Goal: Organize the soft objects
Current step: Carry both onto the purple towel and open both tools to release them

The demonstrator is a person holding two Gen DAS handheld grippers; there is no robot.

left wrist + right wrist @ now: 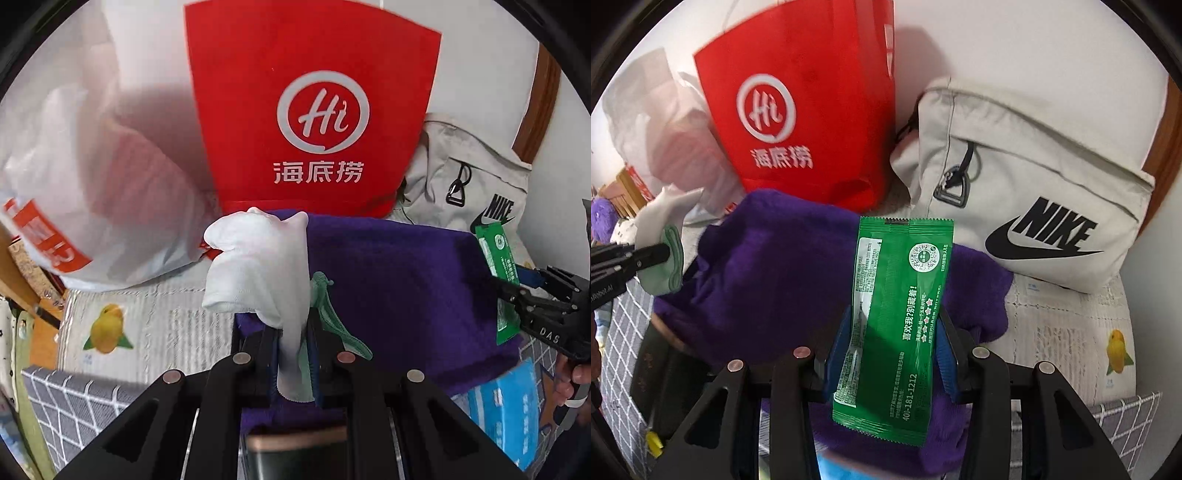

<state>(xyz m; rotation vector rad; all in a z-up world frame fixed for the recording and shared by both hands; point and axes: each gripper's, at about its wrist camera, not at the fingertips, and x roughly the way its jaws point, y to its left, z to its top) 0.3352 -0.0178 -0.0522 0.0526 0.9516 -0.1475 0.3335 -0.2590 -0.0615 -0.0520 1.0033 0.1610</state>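
Note:
My left gripper (293, 354) is shut on a white sock with a pale green cuff (258, 266), which sticks up from the jaws; the sock (665, 236) also shows at the left of the right wrist view. My right gripper (892, 354) is shut on a green foil packet (897, 317), held upright across its width; the same packet (496, 269) appears at the right of the left wrist view. Both grippers hang over a purple fleece cloth (399, 284), which spreads under the packet (768, 266).
A red paper bag with a white logo (314, 110) stands behind the cloth. A white plastic bag (85, 177) lies at the left, a beige Nike backpack (1027, 184) at the right. A checked grey cover (74, 406) and a blue box (509, 410) lie nearer.

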